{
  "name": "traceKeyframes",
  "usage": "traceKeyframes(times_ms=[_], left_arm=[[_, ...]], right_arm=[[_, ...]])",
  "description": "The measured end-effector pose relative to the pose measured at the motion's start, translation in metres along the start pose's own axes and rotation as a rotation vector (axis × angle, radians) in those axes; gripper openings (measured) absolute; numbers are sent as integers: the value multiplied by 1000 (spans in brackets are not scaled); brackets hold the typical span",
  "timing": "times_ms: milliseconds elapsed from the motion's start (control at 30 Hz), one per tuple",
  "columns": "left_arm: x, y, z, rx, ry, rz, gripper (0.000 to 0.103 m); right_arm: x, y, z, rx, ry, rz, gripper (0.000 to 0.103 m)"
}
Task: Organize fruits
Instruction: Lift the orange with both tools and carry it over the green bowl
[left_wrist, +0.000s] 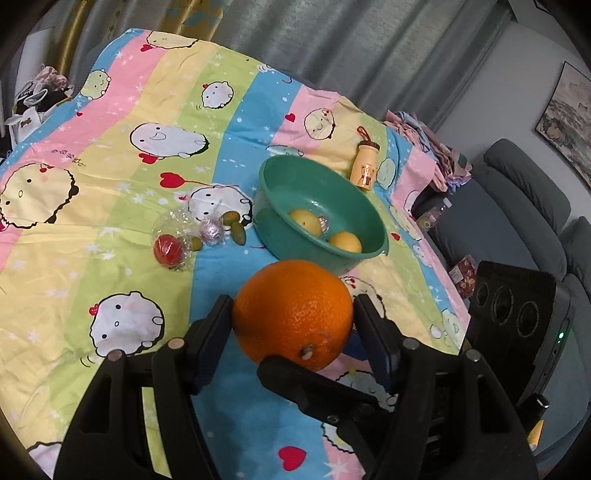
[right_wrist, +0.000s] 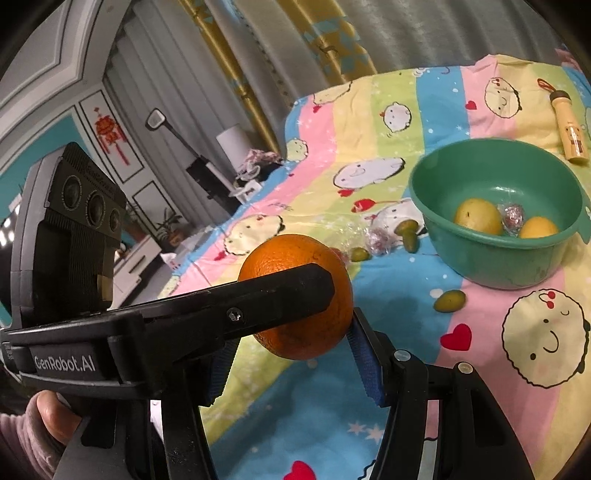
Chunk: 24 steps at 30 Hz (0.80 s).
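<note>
A large orange (left_wrist: 291, 310) hangs above the cartoon-print cloth, and both grippers are on it. My left gripper (left_wrist: 291, 314) is shut on its left and right sides. My right gripper (right_wrist: 291, 336) is shut on it crosswise, one blue pad (right_wrist: 364, 354) touching it; its other pad is hidden behind the left gripper's finger (right_wrist: 280, 295). Beyond stands a green bowl (left_wrist: 332, 188) (right_wrist: 498, 262) holding two yellow fruits (left_wrist: 304, 221) (left_wrist: 345, 242) and a foil-wrapped piece. Left of the bowl lie small green fruits (left_wrist: 239, 233), a foil-wrapped ball (left_wrist: 212, 230) and a red fruit in plastic wrap (left_wrist: 168, 249).
A yellow bottle (left_wrist: 365, 166) lies behind the bowl. One green fruit (right_wrist: 448, 300) sits in front of the bowl. The table's right edge drops toward a grey sofa (left_wrist: 517, 206). Curtains hang behind the table, and clutter sits at its far left corner (left_wrist: 37, 99).
</note>
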<state>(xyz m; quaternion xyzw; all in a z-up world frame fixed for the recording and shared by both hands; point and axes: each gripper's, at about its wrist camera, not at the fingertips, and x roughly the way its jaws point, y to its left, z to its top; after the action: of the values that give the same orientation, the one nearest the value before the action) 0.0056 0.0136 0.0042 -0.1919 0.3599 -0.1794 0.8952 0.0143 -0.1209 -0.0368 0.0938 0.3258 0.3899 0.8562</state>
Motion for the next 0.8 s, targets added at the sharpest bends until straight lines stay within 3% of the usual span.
traceKeyframes(times_ms=[300,800], left_arm=[[4,-31,13,77,-15,-17,67],[55,-77,61,176,15,-99,67]], right_arm=[[-25,-10,11,18,-71,-5,60],[-58,-61,47,77,-170,-93,60]])
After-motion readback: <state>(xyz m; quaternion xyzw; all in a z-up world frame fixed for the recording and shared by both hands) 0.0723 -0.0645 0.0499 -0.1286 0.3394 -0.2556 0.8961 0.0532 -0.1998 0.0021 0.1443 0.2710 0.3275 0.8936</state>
